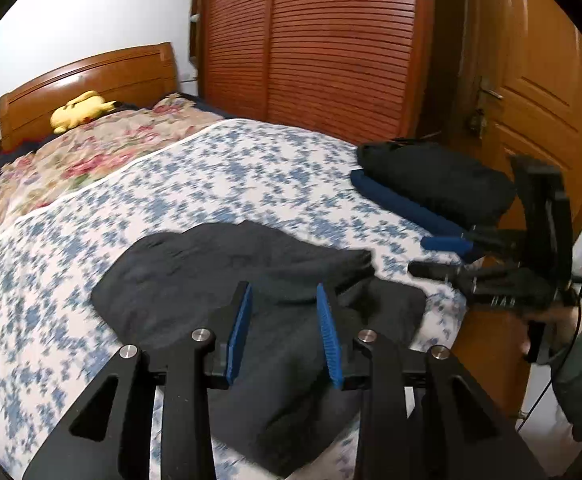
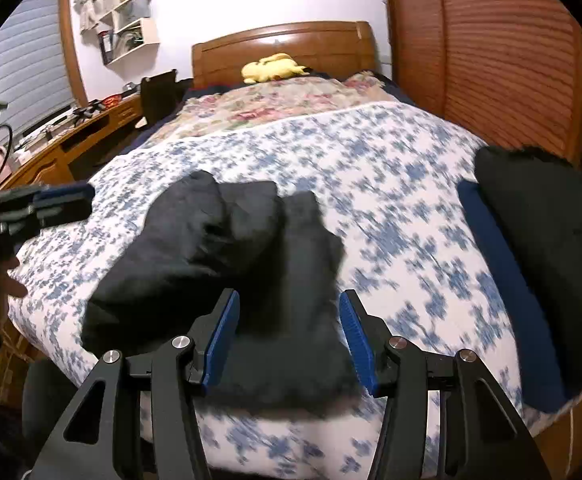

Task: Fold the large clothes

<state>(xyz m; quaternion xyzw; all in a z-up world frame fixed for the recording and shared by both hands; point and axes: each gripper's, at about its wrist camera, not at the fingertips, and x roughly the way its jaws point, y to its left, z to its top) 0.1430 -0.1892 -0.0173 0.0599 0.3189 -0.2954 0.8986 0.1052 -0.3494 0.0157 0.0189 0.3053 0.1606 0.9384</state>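
Observation:
A dark grey garment (image 1: 227, 280) lies crumpled near the foot edge of the bed; it also shows in the right wrist view (image 2: 227, 248). My left gripper (image 1: 285, 294) is open and empty, hovering just above the garment's near part. My right gripper (image 2: 289, 300) is open and empty, above the garment's near end. In the left wrist view the right gripper (image 1: 443, 256) is to the right of the garment, over the bed's corner. In the right wrist view the left gripper (image 2: 71, 200) is at the far left, beside the garment.
The bed has a blue-flowered white cover (image 1: 211, 168). A folded black garment (image 1: 439, 180) on a folded navy one (image 1: 403, 204) sits at the bed's right edge. A yellow plush toy (image 1: 79, 110) lies by the headboard. A wardrobe (image 1: 331, 40) and a door (image 1: 539, 92) stand behind.

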